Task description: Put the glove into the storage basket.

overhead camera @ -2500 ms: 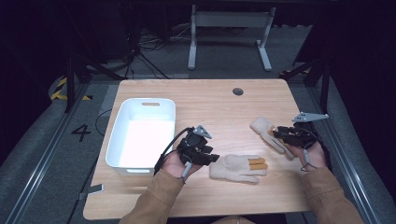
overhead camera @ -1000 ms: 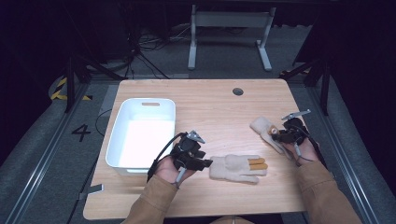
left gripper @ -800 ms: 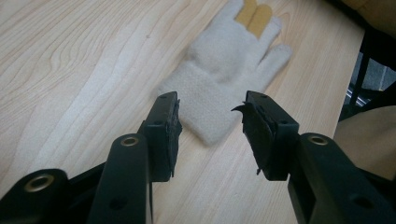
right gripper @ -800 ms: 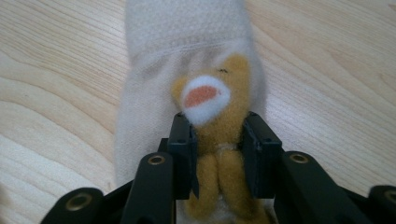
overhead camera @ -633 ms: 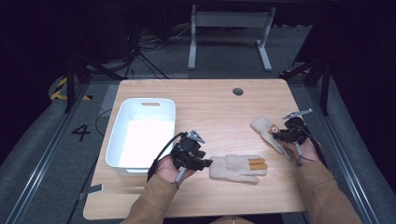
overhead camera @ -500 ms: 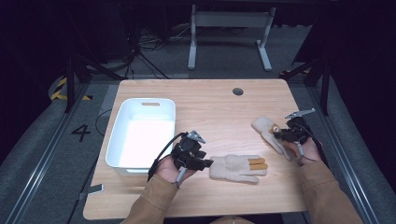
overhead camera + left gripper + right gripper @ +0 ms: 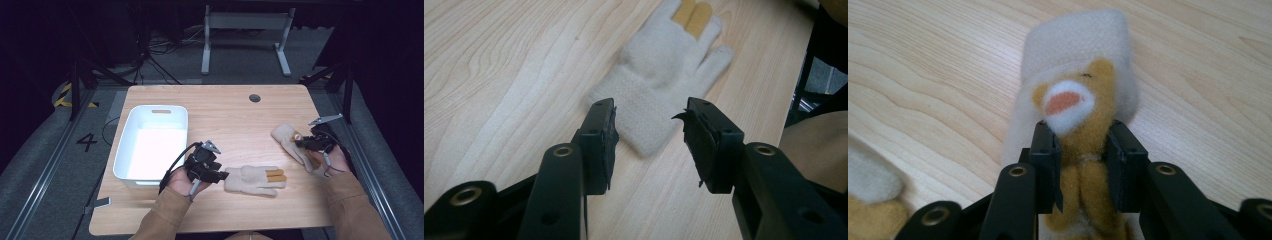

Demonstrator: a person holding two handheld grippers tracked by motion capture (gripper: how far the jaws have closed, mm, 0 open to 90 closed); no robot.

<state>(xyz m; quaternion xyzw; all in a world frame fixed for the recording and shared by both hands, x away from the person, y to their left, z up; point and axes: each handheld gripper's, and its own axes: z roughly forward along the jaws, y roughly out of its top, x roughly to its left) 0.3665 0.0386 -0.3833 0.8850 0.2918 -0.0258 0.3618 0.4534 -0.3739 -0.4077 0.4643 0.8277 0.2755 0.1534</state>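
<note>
Dark flooring framed the wooden table [image 7: 220,107], where the right gripper [image 7: 1080,150] clamped one glove [image 7: 290,142] at three o'clock, the left gripper [image 7: 649,135] gaped before another glove [image 7: 664,70] at six, and the white bin [image 7: 152,142] (presumably the destination) lay empty.

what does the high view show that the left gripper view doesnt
High view alone: the white bin on the table's left, the second glove at the right with the right gripper on it, the round hole near the table's far edge, the floor and a stand's legs beyond. Left gripper view alone: its two jaws up close, spread wide, with the near glove's knit cuff lying flat between their tips, not yet pinched. Both: the cream glove with tan fingers, the wooden table and the left gripper.
</note>
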